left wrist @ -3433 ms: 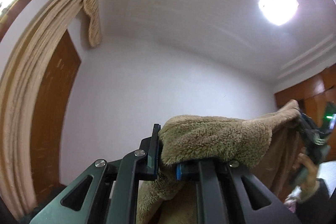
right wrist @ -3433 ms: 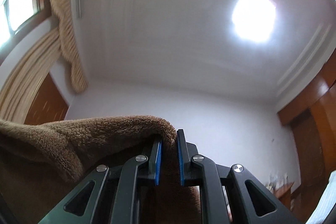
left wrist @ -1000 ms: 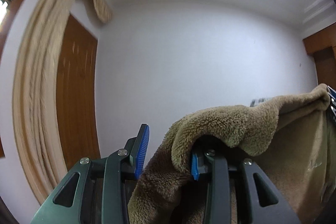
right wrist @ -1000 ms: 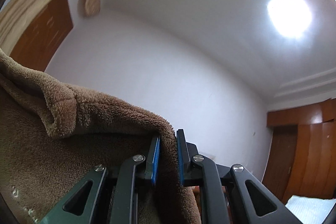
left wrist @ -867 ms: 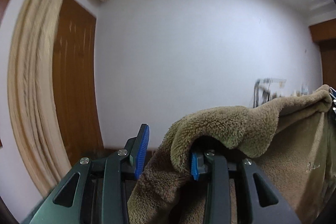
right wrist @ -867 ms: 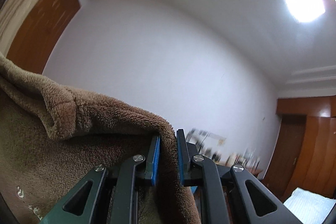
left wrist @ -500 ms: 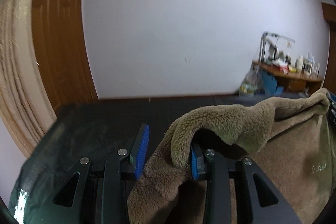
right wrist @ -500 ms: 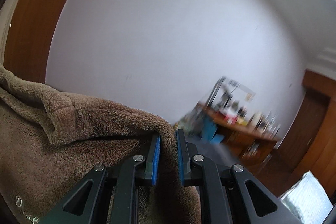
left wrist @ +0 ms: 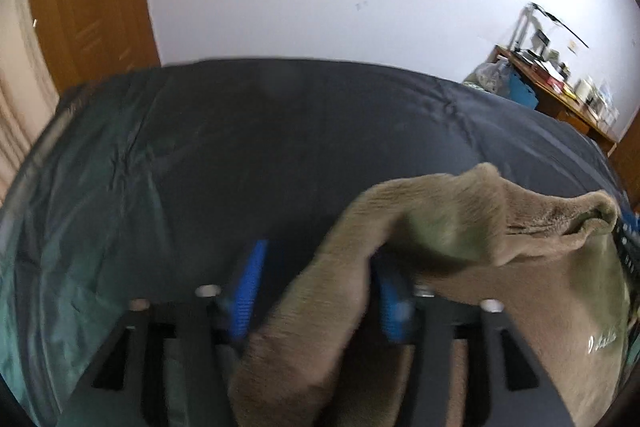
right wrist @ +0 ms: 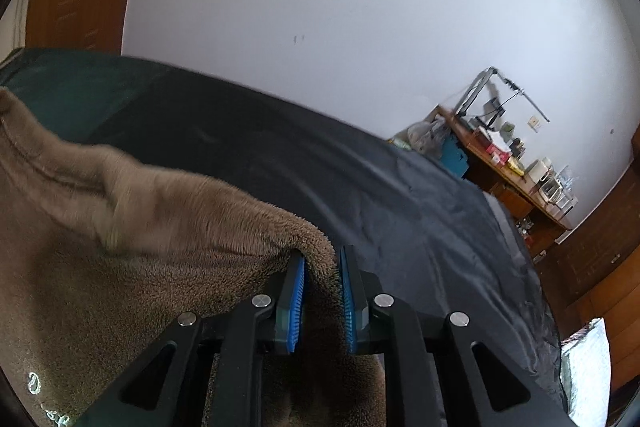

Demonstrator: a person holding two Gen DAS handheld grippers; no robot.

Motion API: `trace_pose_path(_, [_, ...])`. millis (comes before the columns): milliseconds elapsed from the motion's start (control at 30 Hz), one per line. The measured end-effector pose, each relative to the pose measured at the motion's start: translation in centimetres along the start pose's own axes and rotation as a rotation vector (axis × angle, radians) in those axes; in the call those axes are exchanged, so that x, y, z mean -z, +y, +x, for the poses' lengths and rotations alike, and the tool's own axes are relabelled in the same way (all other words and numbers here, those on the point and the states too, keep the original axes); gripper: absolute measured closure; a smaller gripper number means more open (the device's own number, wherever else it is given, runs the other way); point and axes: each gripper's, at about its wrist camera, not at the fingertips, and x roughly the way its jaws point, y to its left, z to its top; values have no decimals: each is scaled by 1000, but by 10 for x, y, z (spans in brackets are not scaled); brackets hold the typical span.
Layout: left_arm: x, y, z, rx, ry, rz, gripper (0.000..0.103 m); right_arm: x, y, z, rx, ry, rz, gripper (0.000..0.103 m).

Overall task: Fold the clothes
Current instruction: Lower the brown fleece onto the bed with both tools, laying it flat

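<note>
Over the wide bed with its dark, slightly creased satin cover (left wrist: 280,131), the brown fleece garment (right wrist: 120,247) hangs in the air, stretched by its top edge between the two hand-held tools. None of it can be seen resting flat on the cover; its lower part drops out of sight below both cameras, so whether the hem touches the bed I cannot tell. A small pale embroidered mark (left wrist: 604,343) shows on its face. No crease or doubled layer is visible, so to my eye the folding is unfinished: the piece is held up spread, which would suit either laying it out flat or bringing it down onto itself.

The right gripper (right wrist: 322,291) has its blue-padded fingers pinching a corner of the fleece between them. The left gripper (left wrist: 320,291) is blurred; its fingers stand well apart, and the fleece is draped over the right-hand one rather than clamped. A cluttered wooden desk (right wrist: 516,171) stands by the far wall.
</note>
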Motion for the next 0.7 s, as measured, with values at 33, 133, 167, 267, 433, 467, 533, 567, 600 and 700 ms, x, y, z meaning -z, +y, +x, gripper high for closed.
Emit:
trace_pose_path(33, [1,5,1,10,1,-19,27,-3,3,-3,-3,7,0,85])
trace_pose_path(133, [-1,5,0,19,2,-29,24,-5,0,-15,-26,8,15,84])
trace_pose_path(167, [-1,4,0,15,1,-25,24,-4,-3,-17,-37,6,24,84])
trace_pose_path(267, [0,0,2,9,1,-22,24,-1,-15,-23,-86,16,61,83])
trace_pose_path(433, [4,7,1,30,-6,-44,23,-4,-36,-36,-159,-7,119,50])
trace_pose_path(467, [4,8,0,35,-9,-46,23,-4,-37,-41,-172,-22,122,37])
trace_pose_path(533, [5,9,-2,41,-17,-45,23,-4,-34,-51,-198,-52,115,21])
trace_pose_path(567, [5,9,-3,38,-22,-38,23,-4,-30,-56,-211,-65,106,21])
trace_pose_path(600, [6,9,-5,36,-27,-32,23,-4,-28,-55,-231,-63,98,21])
trace_pose_path(700, [8,9,-10,29,-43,-13,23,-11,-11,-47,-311,-24,90,21])
